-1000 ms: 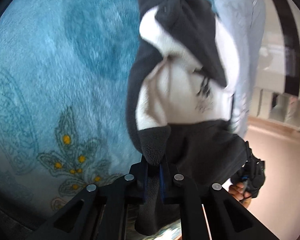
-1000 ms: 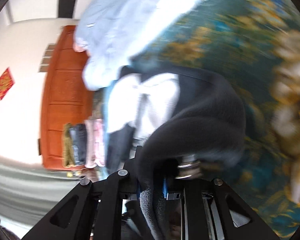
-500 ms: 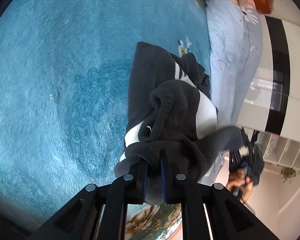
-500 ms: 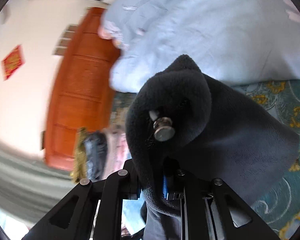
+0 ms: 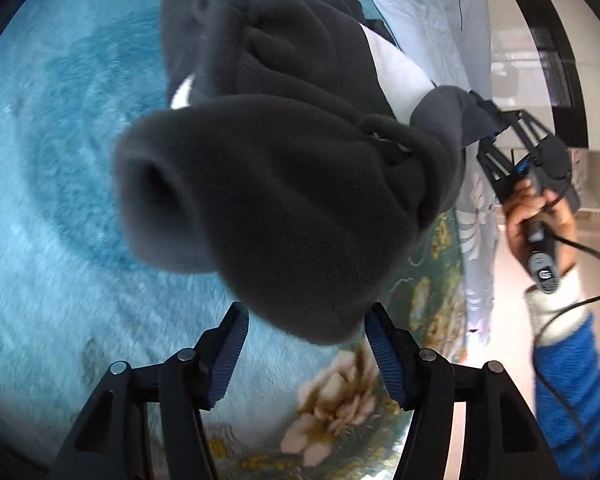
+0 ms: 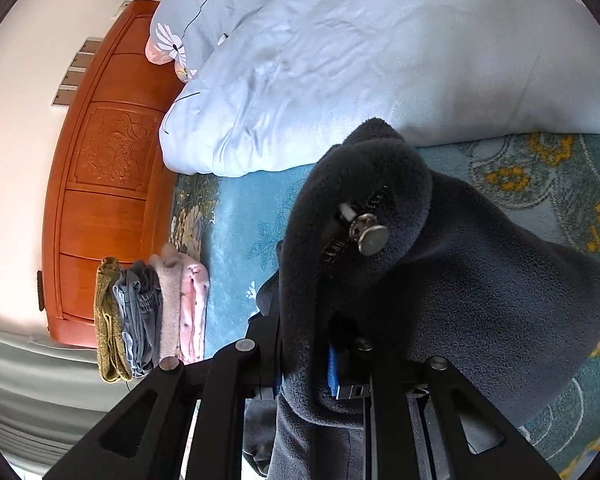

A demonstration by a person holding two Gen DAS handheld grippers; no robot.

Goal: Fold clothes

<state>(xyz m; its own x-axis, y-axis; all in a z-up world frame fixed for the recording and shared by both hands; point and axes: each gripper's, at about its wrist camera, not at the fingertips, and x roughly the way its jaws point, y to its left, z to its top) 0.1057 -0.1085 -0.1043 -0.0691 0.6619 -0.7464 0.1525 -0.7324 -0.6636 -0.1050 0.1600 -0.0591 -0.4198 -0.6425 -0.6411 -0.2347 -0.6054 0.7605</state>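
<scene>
- The left gripper (image 5: 306,354) stands with its jaws spread wide, its blue-padded fingers (image 5: 229,354) holding nothing.
- A rounded fold of the dark grey fleece garment (image 5: 284,184) bulges just ahead of and between those parted fingers; whether it touches the pads cannot be told.
- The garment spreads away from that gripper across the teal blanket (image 5: 60,200), showing a white panel (image 5: 400,68) toward its far side.
- The right gripper (image 6: 324,360) is clamped on a thick edge of the same garment (image 6: 480,300), the fleece pinched between its fingers and draping down over them.
- A metal zipper pull (image 6: 370,236) hangs at the fold just above that grip.
- In the left wrist view, the right gripper (image 5: 500,128) is seen holding one corner of the garment out at the blanket's far edge, carried by a hand (image 5: 540,216) with a blue sleeve (image 5: 568,384) behind it and a black cable trailing from the handle.
- Beyond the garment lies a pale blue duvet (image 6: 360,60) on the same blanket (image 6: 240,220), which has gold and cream flower patterns.
- A stack of folded clothes (image 6: 148,312) sits against the orange wooden headboard (image 6: 100,200), well apart from the garment.
</scene>
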